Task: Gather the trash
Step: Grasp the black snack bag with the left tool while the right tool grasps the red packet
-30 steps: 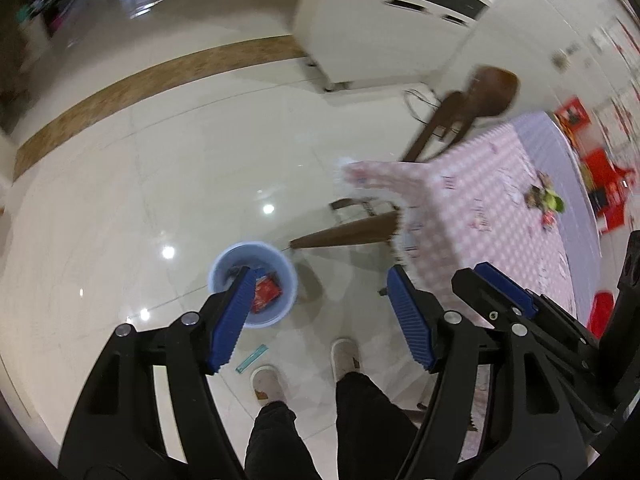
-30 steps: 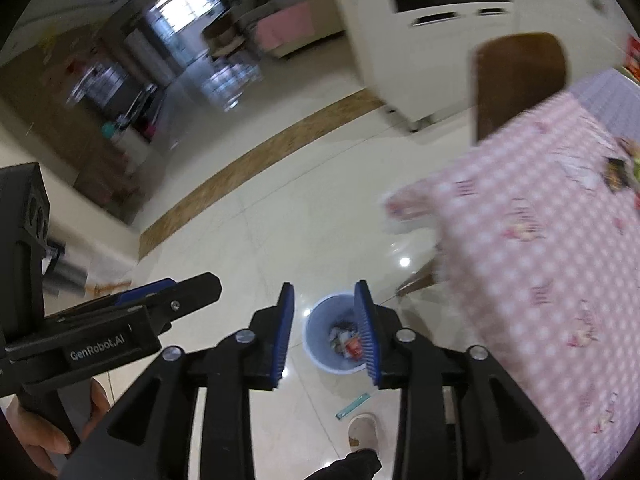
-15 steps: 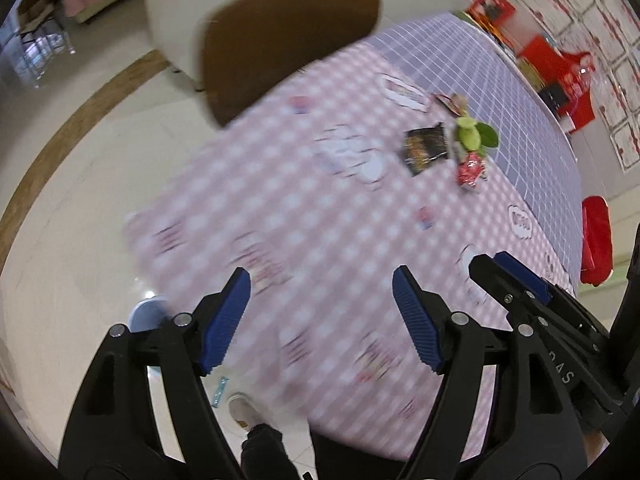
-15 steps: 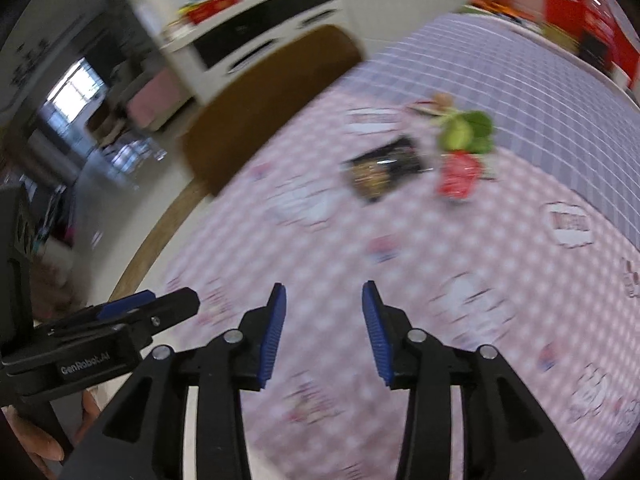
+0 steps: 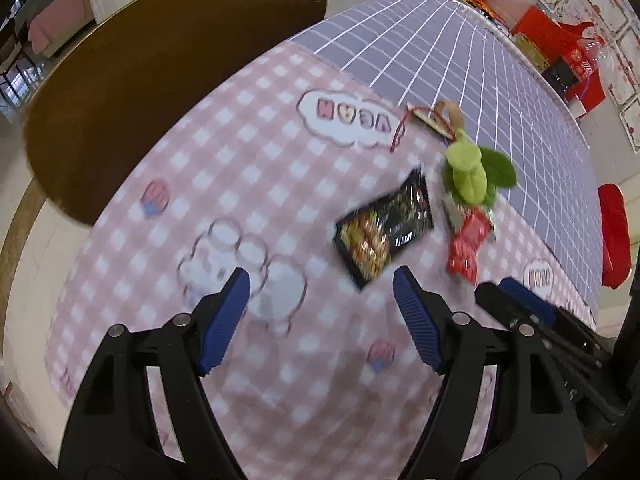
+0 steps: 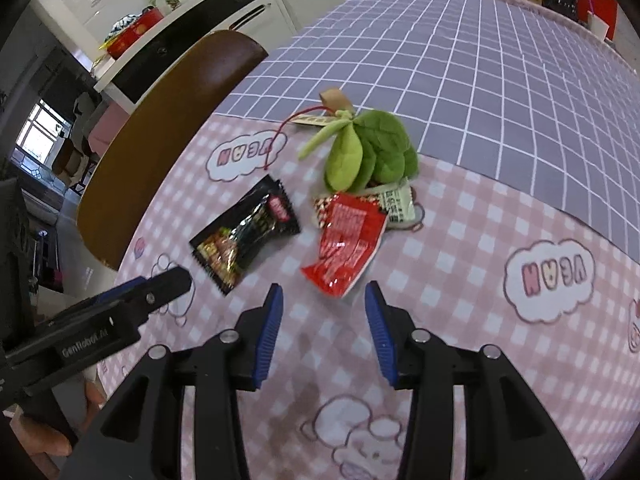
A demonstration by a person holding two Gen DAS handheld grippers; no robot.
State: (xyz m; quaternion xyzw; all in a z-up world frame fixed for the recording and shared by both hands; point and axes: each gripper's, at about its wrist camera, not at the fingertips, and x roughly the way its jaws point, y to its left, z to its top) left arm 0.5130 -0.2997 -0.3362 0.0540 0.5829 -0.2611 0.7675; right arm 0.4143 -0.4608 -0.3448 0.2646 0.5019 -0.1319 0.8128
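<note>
1. Left wrist view. Left gripper [image 5: 320,320] held above the table [image 5: 180,184], fingers spread wide, nothing between them. Black snack wrapper [image 5: 385,229] flat on the pink-check half of the cloth, just beyond the fingertips and nearer the right finger. Red wrapper [image 5: 467,247] beside it to the right, close to the seam where the pink cloth meets the purple grid cloth. Green plush leaf toy [image 5: 472,172] behind both, straddling that seam. Brown chair back [image 5: 160,48] at the table's far-left edge. View motion-blurred; fine detail not legible.

2. Right wrist view. Right gripper [image 6: 324,324] also empty, fingers parted, aimed at the red wrapper [image 6: 346,250], whose near corner sits just ahead of the gap. Black snack wrapper [image 6: 244,236] to the left, apart from the red one. A third, pale wrapper [image 6: 396,204] partly tucked under the red wrapper and the toy [image 6: 372,152].

3. Handling, judged. Foil-type film: very light, thin, crinkly, slick, not fragile. Lies flat, so little to pinch from above. Best hold: the raised, crumpled near corner of the red wrapper, or the serrated end seal of the black one. Likely to slide on the cloth if pushed, not pinched. Cloth may be caught with it.
</note>
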